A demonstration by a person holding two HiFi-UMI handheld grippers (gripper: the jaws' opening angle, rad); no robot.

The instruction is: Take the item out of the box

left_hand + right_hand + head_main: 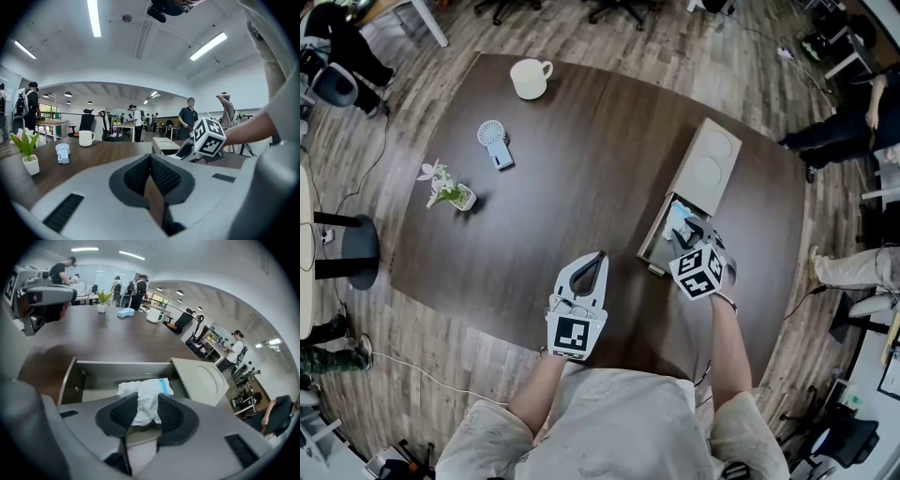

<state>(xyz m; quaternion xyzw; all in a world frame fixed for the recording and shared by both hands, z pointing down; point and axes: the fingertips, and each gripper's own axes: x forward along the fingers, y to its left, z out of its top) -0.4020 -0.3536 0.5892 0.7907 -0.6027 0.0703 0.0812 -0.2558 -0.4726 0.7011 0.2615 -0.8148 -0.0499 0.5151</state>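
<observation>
Right tool pinches the white packet inside the box (left tool closed, empty).

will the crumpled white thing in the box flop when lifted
Probably floppy: the white bundle is creased and shapeless, so it may sag beside the jaws. Likely light, since it looks thin and soft. Its crumpled shape should not roll.

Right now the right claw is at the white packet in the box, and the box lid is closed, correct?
No: the lid is off, lying beside the open box, as the right gripper view shows. The right claw is at the packet in it.
</observation>
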